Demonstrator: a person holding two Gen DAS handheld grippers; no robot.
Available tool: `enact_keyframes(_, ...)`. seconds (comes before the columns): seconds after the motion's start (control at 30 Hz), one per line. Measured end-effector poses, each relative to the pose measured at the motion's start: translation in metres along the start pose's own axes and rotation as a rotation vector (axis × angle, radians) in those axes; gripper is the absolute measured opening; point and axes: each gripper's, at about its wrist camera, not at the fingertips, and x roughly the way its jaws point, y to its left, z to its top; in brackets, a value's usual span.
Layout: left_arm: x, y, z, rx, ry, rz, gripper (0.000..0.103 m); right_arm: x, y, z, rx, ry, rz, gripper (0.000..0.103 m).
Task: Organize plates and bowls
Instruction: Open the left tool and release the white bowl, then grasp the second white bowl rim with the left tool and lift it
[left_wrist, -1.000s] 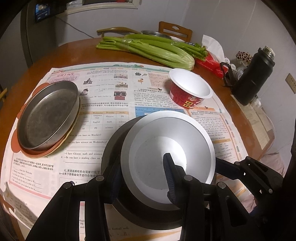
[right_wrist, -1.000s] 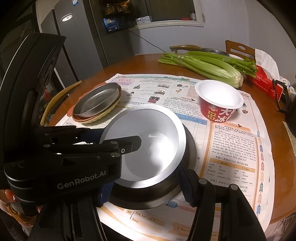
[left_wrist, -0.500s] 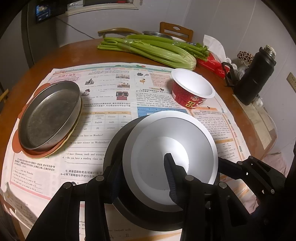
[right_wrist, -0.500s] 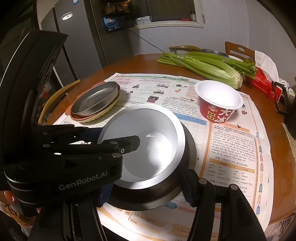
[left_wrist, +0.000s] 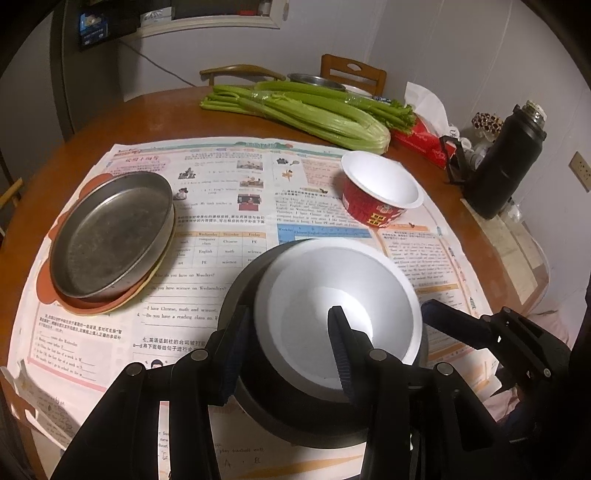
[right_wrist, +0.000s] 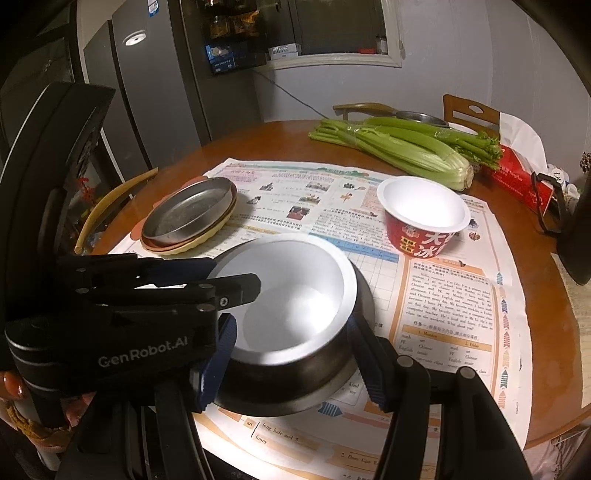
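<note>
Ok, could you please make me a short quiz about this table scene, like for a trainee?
1. What is the white bowl sitting in?
A. the dark metal bowl
B. the red paper cup
C. the steel pan
2. True or false: both fingers of the right claw are outside the dark metal bowl, one on each side.
3. How many fingers of the left claw reach inside the white bowl?

Key: 1 A; 2 true; 3 one.

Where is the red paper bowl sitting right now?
The red paper bowl stands upright on the newspaper, right of centre in both views, just before the celery.
</note>
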Motion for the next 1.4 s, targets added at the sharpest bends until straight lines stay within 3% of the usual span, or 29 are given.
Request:
enact_keyframes(0.6,-0.03,-0.005,0.008,0.005,-0.075,-0.008,0.049,-0.029,-0.019,0.006,0.053,-0.092,-0.02,0.063)
enact_keyframes(0.8,-0.034,-0.01,0.021,0.009,-0.1,-0.023,0.052,-0.036,-0.031,0.012,0.084,-0.12,-0.064,0.063)
enact_keyframes(1.03,-0.024,-0.019,0.043,0.038,-0.094,-0.029,0.053,-0.039,-0.047,0.024,0.103,-0.143,-0.138,0.063)
enact_keyframes(1.4,0.007,-0.035,0.085,0.061,-0.077,-0.057,0.053,-0.019,-0.082,0.044,0.146,-0.122,-0.179,0.063)
